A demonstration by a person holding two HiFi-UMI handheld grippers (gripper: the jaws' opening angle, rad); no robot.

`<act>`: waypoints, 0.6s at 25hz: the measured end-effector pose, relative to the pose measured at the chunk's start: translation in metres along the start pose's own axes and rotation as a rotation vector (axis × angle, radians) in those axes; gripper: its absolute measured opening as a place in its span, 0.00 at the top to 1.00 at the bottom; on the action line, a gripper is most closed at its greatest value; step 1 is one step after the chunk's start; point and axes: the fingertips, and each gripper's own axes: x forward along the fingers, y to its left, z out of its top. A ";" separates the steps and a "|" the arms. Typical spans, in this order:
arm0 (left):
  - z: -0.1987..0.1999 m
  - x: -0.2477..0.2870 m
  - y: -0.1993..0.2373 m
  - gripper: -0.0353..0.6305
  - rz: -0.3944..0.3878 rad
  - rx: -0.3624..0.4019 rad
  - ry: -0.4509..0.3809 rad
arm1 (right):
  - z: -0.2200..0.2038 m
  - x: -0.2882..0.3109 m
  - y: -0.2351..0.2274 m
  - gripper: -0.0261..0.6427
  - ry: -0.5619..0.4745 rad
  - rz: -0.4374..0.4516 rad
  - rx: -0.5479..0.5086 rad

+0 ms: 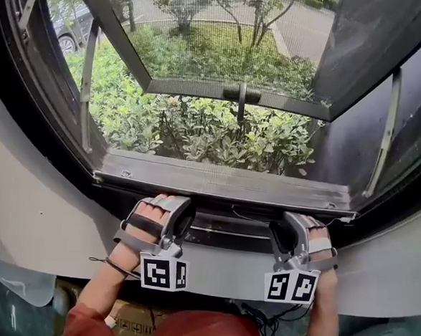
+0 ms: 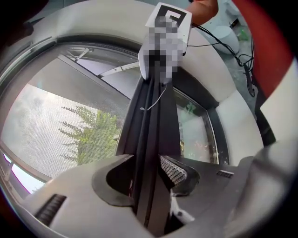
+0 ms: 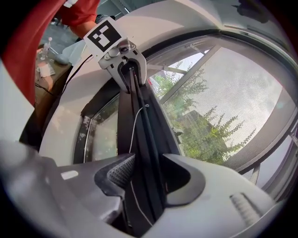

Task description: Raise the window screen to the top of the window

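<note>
Setting: curved white window surround (image 1: 34,216) around a wide opening; green leafy shrubs (image 1: 199,130) beyond; a parked car (image 1: 69,24) at the upper left of the head view.

Left claw: left gripper (image 1: 170,210), lower left of centre in the head view, jaws spread wide and astride the slim dark bottom bar (image 1: 227,233) of the screen. In the left gripper view, bar running up the middle between the jaws, ribbed pad just beside it on the right, dark gap on the left.

Right claw: right gripper (image 1: 289,227), lower right of centre, jaws likewise wide. In the right gripper view, same bar between them, ribbed pad close on the left, gap on the right.

Cord: thin white cord (image 3: 132,132) lying along the bar.

Cubes: black-and-white marker cubes (image 1: 163,274) behind each gripper, near the bottom edge.

Hands: left hand (image 1: 138,230) and right hand (image 1: 320,250) wrapped on the handles; red garment (image 1: 184,334) at the bottom centre.

Screen: grey mesh window screen (image 3: 223,107) stretched over the opening, its bar down low at the sill, spanning between the two grippers.

Sash: dark-framed glass sash (image 1: 237,94) swung outward, upper centre of the head view.
</note>
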 end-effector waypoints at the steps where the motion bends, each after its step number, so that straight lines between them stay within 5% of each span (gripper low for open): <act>1: 0.000 0.000 0.001 0.71 -0.006 -0.009 -0.004 | 0.000 0.000 -0.001 0.68 -0.005 -0.003 0.001; 7: 0.002 0.001 -0.002 0.71 -0.050 -0.101 -0.018 | -0.002 0.002 0.004 0.69 -0.012 0.000 -0.004; 15: 0.003 -0.006 0.002 0.72 -0.047 -0.078 -0.048 | 0.002 -0.005 -0.005 0.77 -0.019 0.002 0.007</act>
